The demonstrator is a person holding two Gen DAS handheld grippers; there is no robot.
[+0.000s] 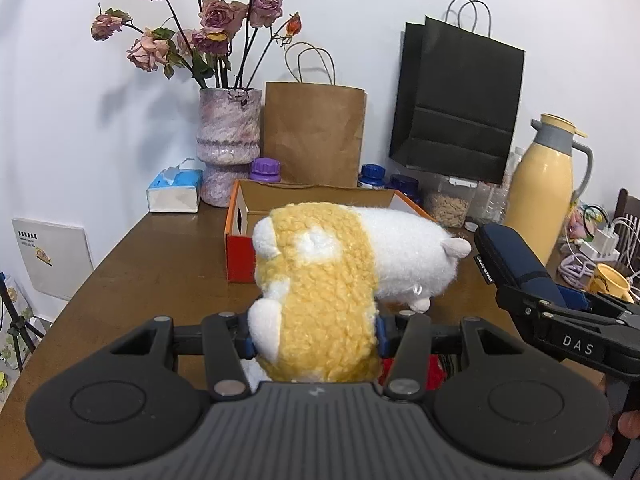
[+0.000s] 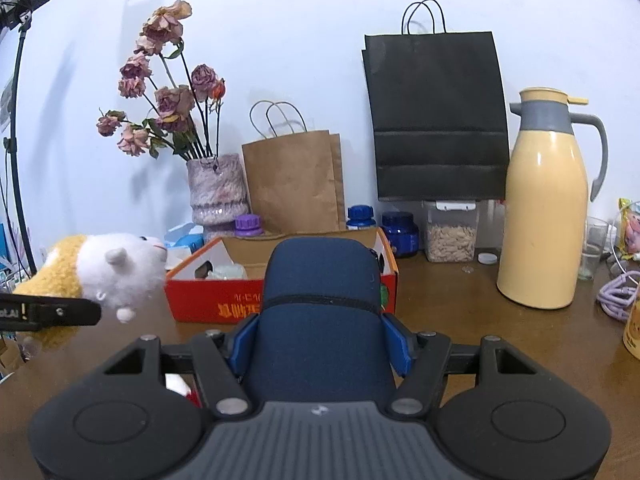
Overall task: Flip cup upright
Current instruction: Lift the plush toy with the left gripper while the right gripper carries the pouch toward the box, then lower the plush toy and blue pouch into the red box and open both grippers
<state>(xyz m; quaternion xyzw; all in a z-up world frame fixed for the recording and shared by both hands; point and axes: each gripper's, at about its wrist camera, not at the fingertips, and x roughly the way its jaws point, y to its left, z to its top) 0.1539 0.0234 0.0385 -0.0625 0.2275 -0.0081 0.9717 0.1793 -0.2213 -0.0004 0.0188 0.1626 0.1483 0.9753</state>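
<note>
Yellow cup (image 1: 612, 280): on the table (image 1: 160, 260) at the far right, just beside a coil of lilac cable (image 2: 616, 292) and close behind the right gripper; too small and too near the edge to tell whether on its side or mouth-down
Handling, as judged: looks glazed and stiff, so hard, fairly light, slippery at the wall and liable to chip if dropped or rolled off; no give under the pads
Where to take hold: across the rim or across the body clear of the handle, firmly, then turned over low above the wood
Left gripper (image 1: 314, 340): pinching a yellow-and-white plush toy (image 1: 320, 280) by its hind end, blue pads sunk into the fleece
Right gripper (image 2: 320, 340): clamped on a navy zip case (image 2: 320, 280), held up in front of the red box (image 2: 208, 300)
Consequence, as judged: neither gripper free for the cup until something is put down
Left wrist view only: cup body with its handle, and the right gripper from the side
Right wrist view only: just a yellow sliver of cup at the frame edge, but the cream flask (image 2: 540, 220) in full, and the toy's face
</note>
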